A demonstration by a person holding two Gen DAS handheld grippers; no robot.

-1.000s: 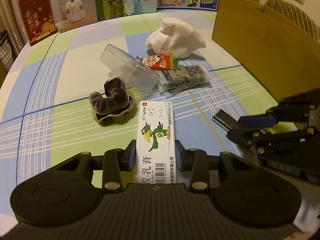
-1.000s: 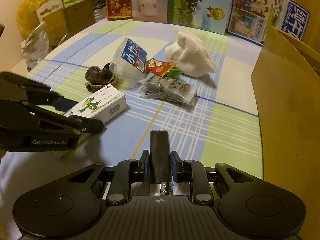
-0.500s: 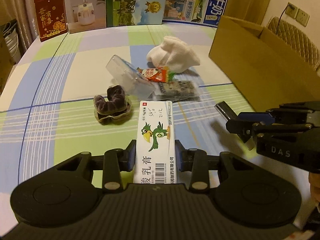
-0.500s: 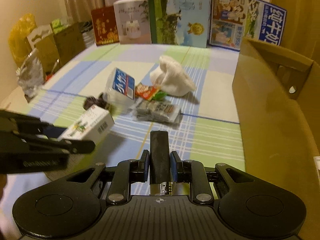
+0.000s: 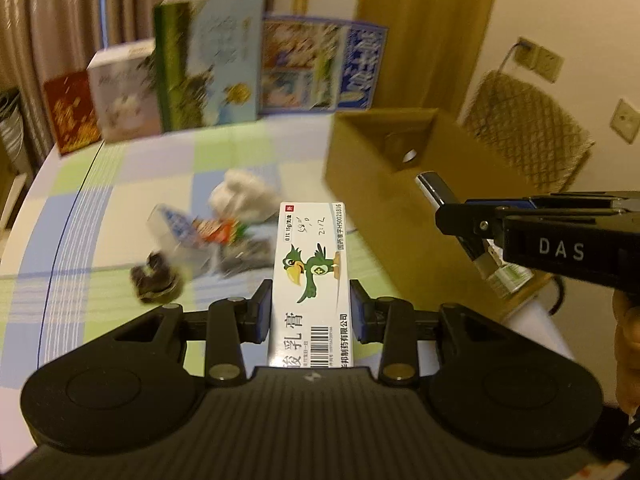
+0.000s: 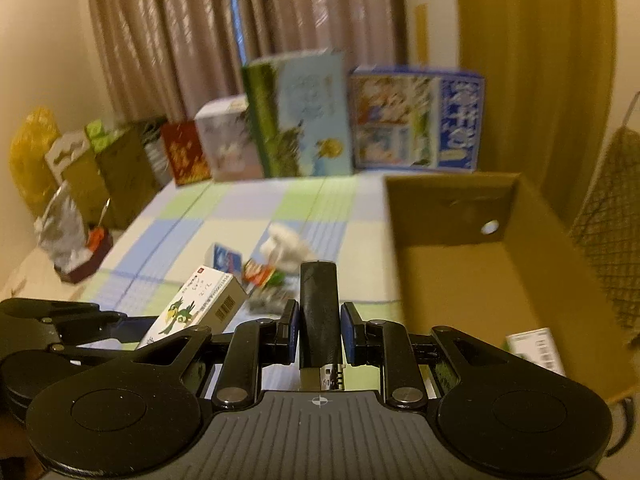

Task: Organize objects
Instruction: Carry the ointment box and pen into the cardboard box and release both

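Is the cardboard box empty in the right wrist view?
No, a white packet with a barcode already lies on the floor of the box, near its front right corner.

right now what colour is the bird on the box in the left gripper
Green, on a white box; clearest in the left wrist view.

My left gripper [image 5: 311,312] was clamped on a white box [image 5: 310,276], held level above the table's near edge, its fingers [image 5: 262,314] pressed flat against the box's long sides. My right gripper [image 6: 319,334] was closed around a dark stick [image 6: 319,312], raised beside the left one, with part of my hand [image 5: 626,344] behind it.
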